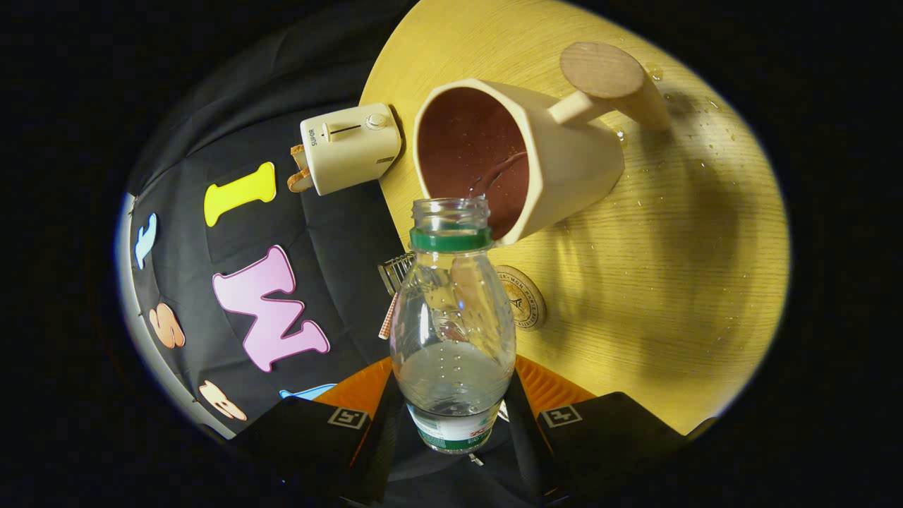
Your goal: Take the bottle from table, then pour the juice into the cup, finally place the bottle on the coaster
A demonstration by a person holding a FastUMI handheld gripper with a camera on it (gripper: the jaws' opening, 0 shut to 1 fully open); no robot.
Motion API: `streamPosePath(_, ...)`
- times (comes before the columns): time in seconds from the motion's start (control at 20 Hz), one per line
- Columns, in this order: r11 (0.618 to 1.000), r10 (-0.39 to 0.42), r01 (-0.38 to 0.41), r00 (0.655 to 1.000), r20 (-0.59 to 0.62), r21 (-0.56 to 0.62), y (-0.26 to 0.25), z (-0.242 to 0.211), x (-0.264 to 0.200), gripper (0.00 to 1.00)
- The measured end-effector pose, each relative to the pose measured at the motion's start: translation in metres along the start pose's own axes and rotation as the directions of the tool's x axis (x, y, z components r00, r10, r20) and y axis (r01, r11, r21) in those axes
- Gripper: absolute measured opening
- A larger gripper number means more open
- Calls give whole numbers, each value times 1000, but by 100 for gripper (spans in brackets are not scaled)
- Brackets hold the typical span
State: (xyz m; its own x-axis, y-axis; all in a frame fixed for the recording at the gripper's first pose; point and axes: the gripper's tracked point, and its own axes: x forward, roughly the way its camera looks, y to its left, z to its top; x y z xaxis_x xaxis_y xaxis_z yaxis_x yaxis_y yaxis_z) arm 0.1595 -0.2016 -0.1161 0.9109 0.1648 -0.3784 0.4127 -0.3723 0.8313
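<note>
My tongs (451, 416) are clamped on the clear plastic bottle (452, 331), a finger on each side, its open ringed neck at the rim of the smooth cream cup (564, 166). A thin stream runs into its brown inside. A round coaster (525, 300) lies on the wood-grain worktop (670, 282) just beside the bottle.

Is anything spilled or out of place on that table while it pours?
Yes. Small water drops dot the wooden table near the cup's round wooden handle, beyond the cup, so some liquid has missed. Otherwise the gripper holds the bottle tilted, its stream landing inside the cup. The coaster sits bare beside it.
</note>
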Motion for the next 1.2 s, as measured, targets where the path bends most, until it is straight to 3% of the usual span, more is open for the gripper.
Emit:
streamPosePath(0.6, 994, 16, -13, 999, -32, 107, 12, 0, 1, 74)
streamPosePath(1.2, 961, 50, -41, 998, -24, 273, 32, 16, -11, 74)
